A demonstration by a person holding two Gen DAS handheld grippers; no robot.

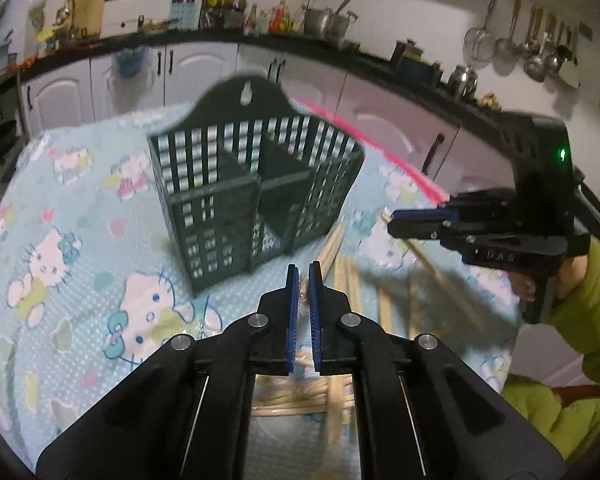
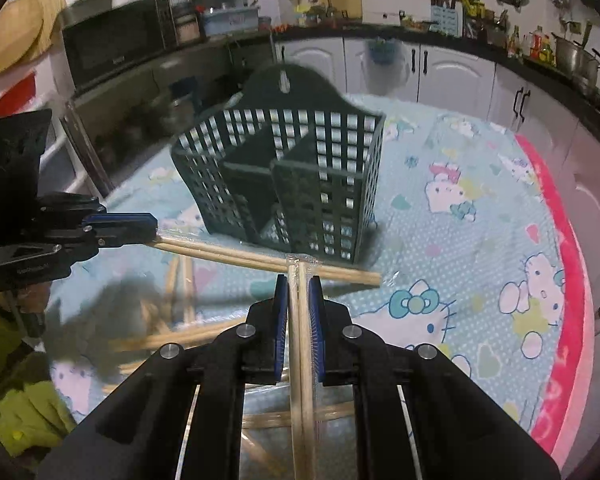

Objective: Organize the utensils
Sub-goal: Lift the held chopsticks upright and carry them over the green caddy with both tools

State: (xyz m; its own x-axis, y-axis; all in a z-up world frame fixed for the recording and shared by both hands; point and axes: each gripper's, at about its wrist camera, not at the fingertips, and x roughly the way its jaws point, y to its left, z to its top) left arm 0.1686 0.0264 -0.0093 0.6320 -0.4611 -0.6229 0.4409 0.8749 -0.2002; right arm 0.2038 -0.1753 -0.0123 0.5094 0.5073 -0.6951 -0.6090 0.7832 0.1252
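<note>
A dark green slotted utensil holder (image 1: 220,208) (image 2: 324,184) with compartments stands upright on the table, and I see nothing in them. My left gripper (image 1: 303,270) (image 2: 154,224) is shut on the end of a plastic-wrapped pair of wooden chopsticks (image 2: 268,259) that reaches out in front of the holder. My right gripper (image 2: 298,280) (image 1: 394,220) is shut on another wrapped pair of chopsticks (image 2: 300,340) that runs lengthwise between its pads. Both pairs hang above the cloth. Several more chopsticks (image 1: 384,300) (image 2: 172,336) lie loose on the table below the grippers.
The round table has a blue cartoon-cat cloth (image 1: 80,240) and a pink rim (image 2: 572,320). White kitchen cabinets (image 2: 452,68) and a crowded dark counter stand behind. A person's green sleeve (image 1: 580,320) is at the right.
</note>
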